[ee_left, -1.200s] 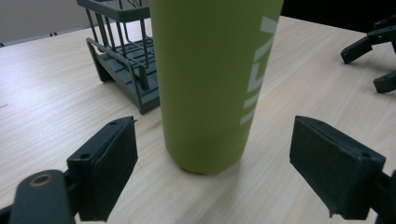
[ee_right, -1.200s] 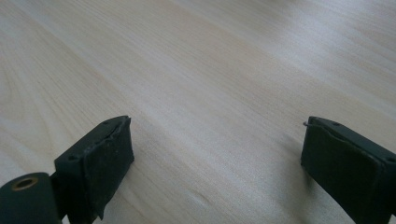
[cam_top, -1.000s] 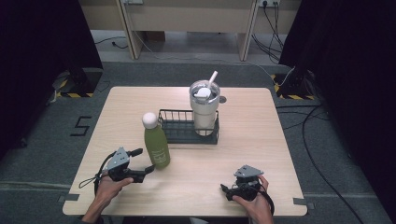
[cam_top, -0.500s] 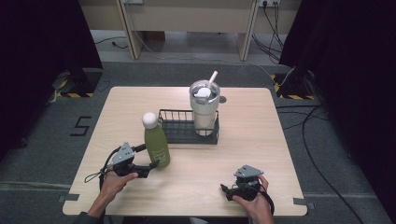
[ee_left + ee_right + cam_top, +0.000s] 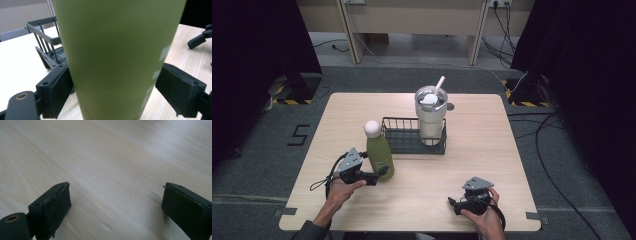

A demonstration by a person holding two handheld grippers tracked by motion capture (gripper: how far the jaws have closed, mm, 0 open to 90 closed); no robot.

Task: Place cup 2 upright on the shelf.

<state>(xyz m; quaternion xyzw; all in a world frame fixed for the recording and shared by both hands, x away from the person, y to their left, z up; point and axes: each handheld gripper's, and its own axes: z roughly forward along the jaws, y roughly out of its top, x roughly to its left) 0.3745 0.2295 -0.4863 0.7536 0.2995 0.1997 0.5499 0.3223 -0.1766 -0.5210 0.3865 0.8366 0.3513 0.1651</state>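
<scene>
A green bottle [image 5: 379, 150] with a white cap stands upright on the wooden table, left of centre. My left gripper [image 5: 381, 174] reaches in from the left at the bottle's base. In the left gripper view the bottle [image 5: 117, 45] sits between the jaws, and both pads press against its sides around my left gripper [image 5: 113, 85]. Near the front right edge my right gripper [image 5: 455, 205] rests low on the table. Its jaws stand wide apart over bare wood, with nothing between them at my right gripper [image 5: 116, 202].
A dark wire basket [image 5: 404, 145] sits just behind and right of the bottle. A white tumbler [image 5: 430, 112] with a straw stands in the basket's right end. The basket's rim [image 5: 45, 32] lies close behind the left jaw. The table's front edge is near both hands.
My left gripper has slid right from beside the bottle until its jaws enclose the bottle's base. The right gripper, basket and tumbler have stayed put.
</scene>
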